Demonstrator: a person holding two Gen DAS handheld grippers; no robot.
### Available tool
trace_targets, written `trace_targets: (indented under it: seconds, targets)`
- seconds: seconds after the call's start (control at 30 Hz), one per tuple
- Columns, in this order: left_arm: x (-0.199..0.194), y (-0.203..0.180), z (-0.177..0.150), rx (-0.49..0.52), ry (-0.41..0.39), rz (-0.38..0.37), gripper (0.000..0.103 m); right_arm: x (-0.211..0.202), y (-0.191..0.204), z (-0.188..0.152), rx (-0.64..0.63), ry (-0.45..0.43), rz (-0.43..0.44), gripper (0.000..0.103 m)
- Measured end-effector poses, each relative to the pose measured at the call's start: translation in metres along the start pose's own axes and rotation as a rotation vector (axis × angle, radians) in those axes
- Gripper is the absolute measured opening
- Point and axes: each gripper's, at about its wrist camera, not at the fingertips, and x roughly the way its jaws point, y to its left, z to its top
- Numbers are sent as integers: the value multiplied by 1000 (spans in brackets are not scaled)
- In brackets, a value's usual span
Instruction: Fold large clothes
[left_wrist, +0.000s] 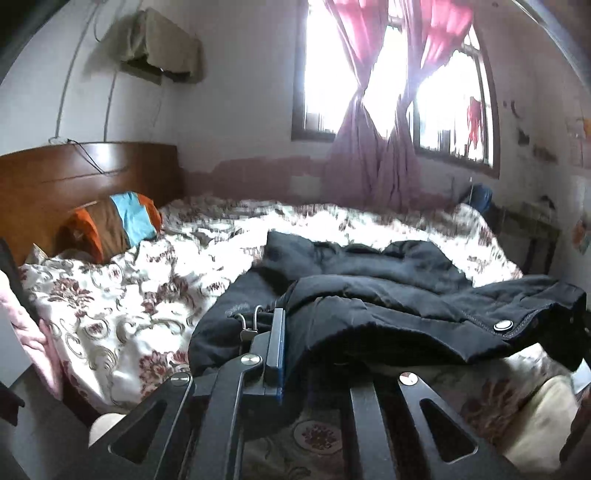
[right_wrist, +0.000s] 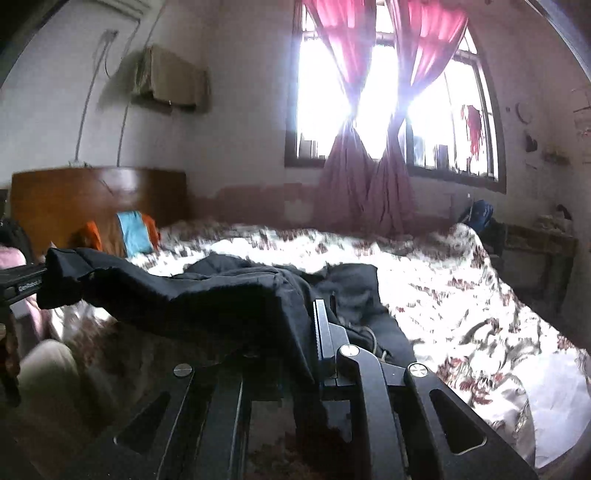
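A large black padded jacket (left_wrist: 388, 291) lies on the floral bed cover (left_wrist: 110, 302), its near edge lifted off the bed. My left gripper (left_wrist: 295, 343) is shut on that edge; only its left finger (left_wrist: 275, 347) shows, the other is hidden under the cloth. A silver snap (left_wrist: 503, 325) shows on the raised hem. In the right wrist view the same jacket (right_wrist: 221, 295) hangs stretched between both grippers. My right gripper (right_wrist: 306, 343) is shut on its edge, with the right finger (right_wrist: 325, 339) visible. The left gripper (right_wrist: 22, 288) holds the far corner at the left.
A wooden headboard (left_wrist: 74, 177) and an orange, brown and blue pillow (left_wrist: 118, 225) are at the bed's left end. A window with pink knotted curtains (left_wrist: 369, 147) is behind the bed. A dark bench (right_wrist: 535, 251) stands at the right wall. Pink cloth (left_wrist: 29, 332) hangs at left.
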Motion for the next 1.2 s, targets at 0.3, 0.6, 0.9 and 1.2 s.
trace_targets:
  seconds: [0.3,0.6,0.9,1.2]
  targets:
    - [-39,3,58,-18,-164,-24,8,-14,5,53,-32,-176,8,9]
    - [10,-13,100,25,-193,-25,8,60,-3,73,4,-152,-27,9]
    - [98,-30,134,64,-144,-27,8,162,-12,82,19,-121,-56,9]
    - [206,-35,142,61,-53,-21,8,269,-22,60,67,-46,-95,9]
